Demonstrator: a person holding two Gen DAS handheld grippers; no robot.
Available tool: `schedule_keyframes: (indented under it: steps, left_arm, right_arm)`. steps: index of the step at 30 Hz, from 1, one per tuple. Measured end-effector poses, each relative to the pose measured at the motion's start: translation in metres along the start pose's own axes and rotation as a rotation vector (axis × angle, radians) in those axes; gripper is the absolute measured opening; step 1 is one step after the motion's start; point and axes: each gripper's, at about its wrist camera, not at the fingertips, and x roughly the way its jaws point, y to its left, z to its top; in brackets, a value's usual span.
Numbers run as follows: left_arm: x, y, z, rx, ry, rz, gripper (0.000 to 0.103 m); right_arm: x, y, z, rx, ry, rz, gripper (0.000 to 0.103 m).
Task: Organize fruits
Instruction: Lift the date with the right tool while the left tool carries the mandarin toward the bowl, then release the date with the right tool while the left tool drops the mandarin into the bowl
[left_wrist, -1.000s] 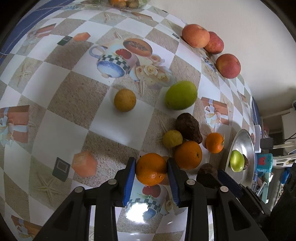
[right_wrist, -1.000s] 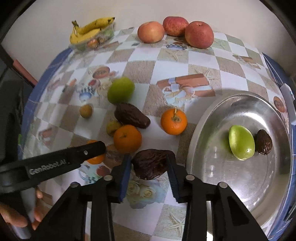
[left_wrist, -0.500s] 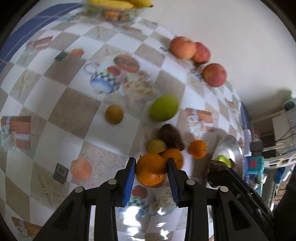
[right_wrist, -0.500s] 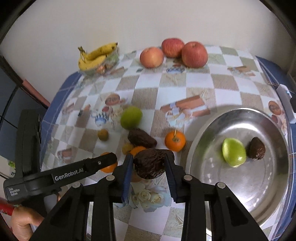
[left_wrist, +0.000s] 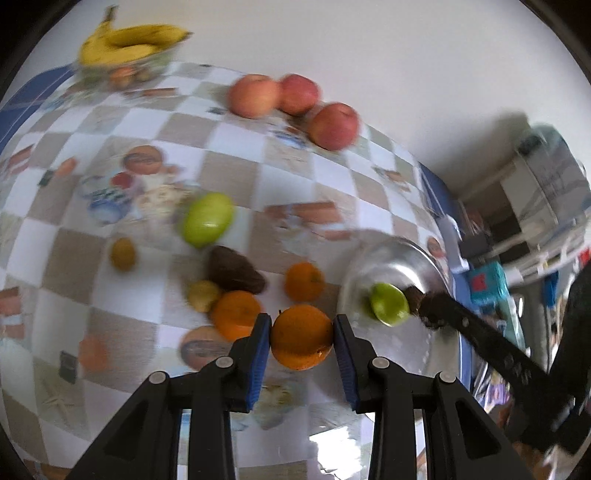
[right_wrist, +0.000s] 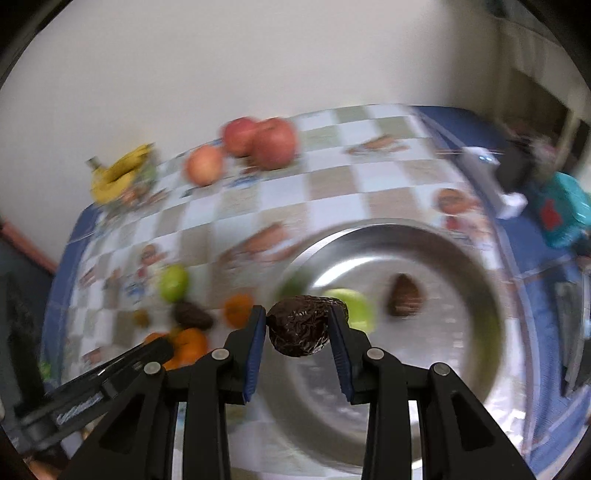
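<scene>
My left gripper (left_wrist: 302, 338) is shut on an orange (left_wrist: 301, 341) and holds it above the table, left of the metal bowl (left_wrist: 424, 258). My right gripper (right_wrist: 297, 326) is shut on a dark wrinkled avocado (right_wrist: 299, 326) and holds it over the bowl's (right_wrist: 443, 387) left part. In the bowl lie a green mango (right_wrist: 356, 306) and a dark avocado (right_wrist: 404, 295). On the cloth lie a green mango (left_wrist: 207, 219), an avocado (left_wrist: 234, 273), two oranges (left_wrist: 304, 281) (left_wrist: 236, 314) and two small yellowish fruits (left_wrist: 123, 253) (left_wrist: 203, 295).
Three apples (left_wrist: 295, 103) sit near the wall at the back. A bowl with bananas (left_wrist: 129, 44) stands at the back left corner. Cluttered shelves and a teal box (left_wrist: 487, 280) lie beyond the table's right edge.
Both grippers have lifted and swung right toward the bowl with their fruit. The right one now hangs over the bowl. Both views are motion-blurred.
</scene>
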Motion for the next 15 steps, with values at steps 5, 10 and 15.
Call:
schedule_keyframes:
  steps: [5,10,15]
  left_arm:
    - [0.018,-0.044,-0.014,0.147,0.021,-0.041,0.036]
    - [0.044,-0.080,-0.033,0.287,0.042,-0.039,0.036]
    - [0.059,-0.092,-0.044,0.359,0.044,-0.015,0.036]
  right_arm:
    - [-0.010,-0.039,0.005,0.087,-0.035,-0.073,0.036]
    - [-0.009,-0.061,0.005,0.129,-0.028,-0.117,0.036]
    - [0.014,-0.071,0.001,0.148,0.051,-0.118,0.036]
